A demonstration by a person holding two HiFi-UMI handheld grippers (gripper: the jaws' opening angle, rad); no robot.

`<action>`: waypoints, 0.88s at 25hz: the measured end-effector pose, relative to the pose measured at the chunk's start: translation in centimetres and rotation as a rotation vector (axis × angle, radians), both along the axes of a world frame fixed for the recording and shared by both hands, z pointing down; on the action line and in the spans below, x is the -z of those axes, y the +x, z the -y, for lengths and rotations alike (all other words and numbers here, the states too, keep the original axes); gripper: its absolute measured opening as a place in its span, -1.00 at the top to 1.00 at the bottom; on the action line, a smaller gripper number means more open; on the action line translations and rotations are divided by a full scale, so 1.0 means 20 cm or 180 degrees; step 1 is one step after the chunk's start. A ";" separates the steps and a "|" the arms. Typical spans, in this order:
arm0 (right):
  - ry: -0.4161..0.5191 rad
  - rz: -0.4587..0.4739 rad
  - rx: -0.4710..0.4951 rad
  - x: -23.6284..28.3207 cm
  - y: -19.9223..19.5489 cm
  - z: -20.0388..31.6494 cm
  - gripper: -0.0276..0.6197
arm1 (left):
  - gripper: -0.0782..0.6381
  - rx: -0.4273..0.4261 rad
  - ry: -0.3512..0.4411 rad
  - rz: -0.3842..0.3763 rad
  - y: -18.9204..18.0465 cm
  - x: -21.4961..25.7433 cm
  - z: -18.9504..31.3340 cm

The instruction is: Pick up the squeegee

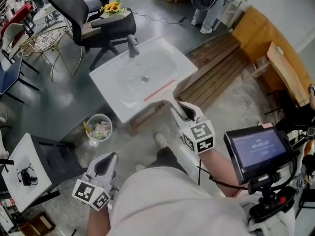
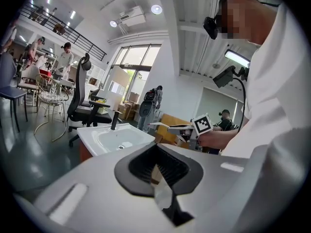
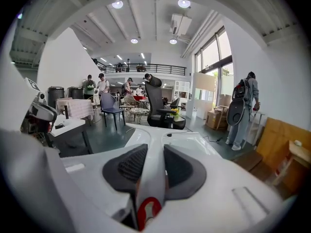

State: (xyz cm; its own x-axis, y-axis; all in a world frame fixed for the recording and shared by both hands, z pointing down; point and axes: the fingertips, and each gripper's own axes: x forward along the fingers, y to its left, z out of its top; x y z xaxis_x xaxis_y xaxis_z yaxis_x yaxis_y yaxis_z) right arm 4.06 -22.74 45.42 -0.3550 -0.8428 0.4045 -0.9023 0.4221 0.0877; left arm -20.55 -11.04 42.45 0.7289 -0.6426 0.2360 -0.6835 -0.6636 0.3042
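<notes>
Before me stands a white sink basin (image 1: 165, 48) with a black faucet (image 1: 133, 45) at its far rim. Beyond it is a black office chair (image 1: 93, 14) with sunflowers (image 1: 113, 6) just beside it. A glass bowl (image 1: 98, 127) sits on the floor near the basin, wooden slats (image 1: 221, 68) lie to my right, and a small lit screen (image 1: 258, 149) is close on that side.

A glossy grey concrete floor (image 1: 54, 107) spreads across the workshop, with a white rectangular ceramic washbasin (image 1: 106, 82) at centre frame. A black swivel office chair (image 1: 81, 9) and a gold wire chair (image 1: 44, 39) stand upper left; brown wooden slat decking (image 1: 221, 70) lies at right. In the right gripper view, round ceiling lamps (image 3: 117, 4) glow above a railed mezzanine (image 3: 146, 70), tall windows (image 3: 214, 62) at right.
</notes>
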 end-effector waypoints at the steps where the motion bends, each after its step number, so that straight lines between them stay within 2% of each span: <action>1: -0.0009 0.0007 0.0015 0.00 -0.02 -0.01 0.57 | 0.76 -0.0006 -0.0004 0.0001 0.00 0.00 -0.01; 5: -0.0024 0.0038 0.0070 -0.01 -0.08 -0.04 0.57 | 0.76 -0.0019 -0.0011 0.0011 -0.02 -0.02 -0.01; 15: -0.0043 0.0066 0.0204 0.02 -0.22 -0.02 0.57 | 0.76 0.0145 -0.0031 0.0011 -0.16 -0.01 0.00; 22: -0.0014 0.0065 0.0280 0.04 -0.26 -0.01 0.57 | 0.76 0.0172 -0.0045 0.0013 -0.16 -0.02 -0.02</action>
State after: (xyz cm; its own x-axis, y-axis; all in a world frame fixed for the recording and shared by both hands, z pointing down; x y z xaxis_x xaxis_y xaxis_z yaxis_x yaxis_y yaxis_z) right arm -1.18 -22.47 44.71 -0.4357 -0.8063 0.4001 -0.8634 0.5000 0.0676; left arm -23.74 -10.62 42.92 0.6922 -0.6776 0.2483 -0.7195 -0.6212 0.3105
